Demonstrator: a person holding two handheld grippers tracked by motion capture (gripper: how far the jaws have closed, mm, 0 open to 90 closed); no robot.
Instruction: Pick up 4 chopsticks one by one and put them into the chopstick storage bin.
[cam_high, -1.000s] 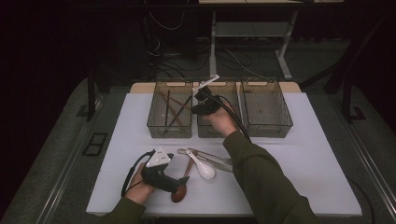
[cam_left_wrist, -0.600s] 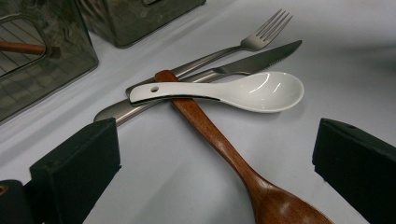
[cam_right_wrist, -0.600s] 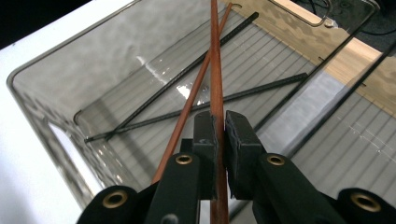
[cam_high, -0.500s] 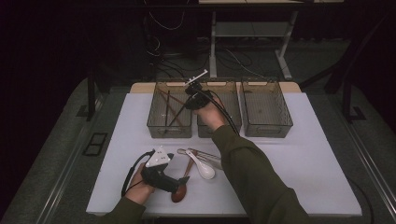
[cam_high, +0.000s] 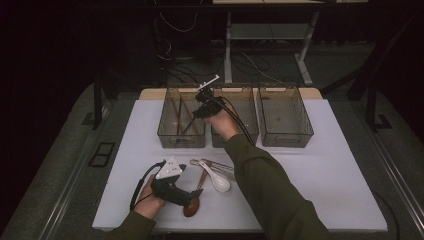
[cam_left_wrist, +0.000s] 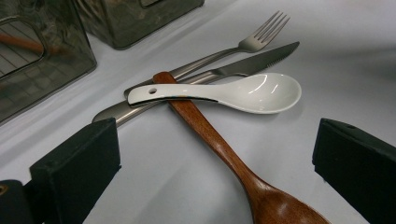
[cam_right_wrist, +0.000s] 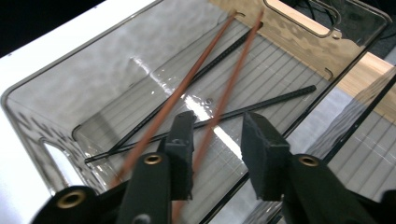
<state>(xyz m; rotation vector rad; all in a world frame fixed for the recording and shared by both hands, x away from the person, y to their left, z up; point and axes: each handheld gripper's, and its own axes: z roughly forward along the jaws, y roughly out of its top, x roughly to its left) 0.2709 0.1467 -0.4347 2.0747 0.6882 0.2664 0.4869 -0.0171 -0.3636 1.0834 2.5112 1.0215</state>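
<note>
Since the earlier frames the right claw (cam_high: 204, 100) has shifted left from the middle bin (cam_high: 235, 116) to hang over the left bin (cam_high: 181, 119), at upper centre of the high view, and its jaws have just been opening. In the right gripper view they stand apart with two brown chopsticks (cam_right_wrist: 196, 88) running between and beside them; the sticks look blurred, so whether the pads touch them I cannot tell, but they seem loose. Two black chopsticks (cam_right_wrist: 261, 103) lie crossed on the bin's ribbed floor beneath.

At lower left of the high view the left claw (cam_high: 192, 197) rests on the white surface (cam_high: 330, 170), its jaws spread wide and holding nothing. Between them in the left gripper view lies the bowl end of a wooden spoon (cam_left_wrist: 219, 144), whose handle passes under a white spoon (cam_left_wrist: 224, 93). A fork (cam_left_wrist: 254, 42) and a knife (cam_left_wrist: 243, 67) lie behind, toward the upper right. A third bin (cam_high: 285, 115) stands at the right of the row.
</note>
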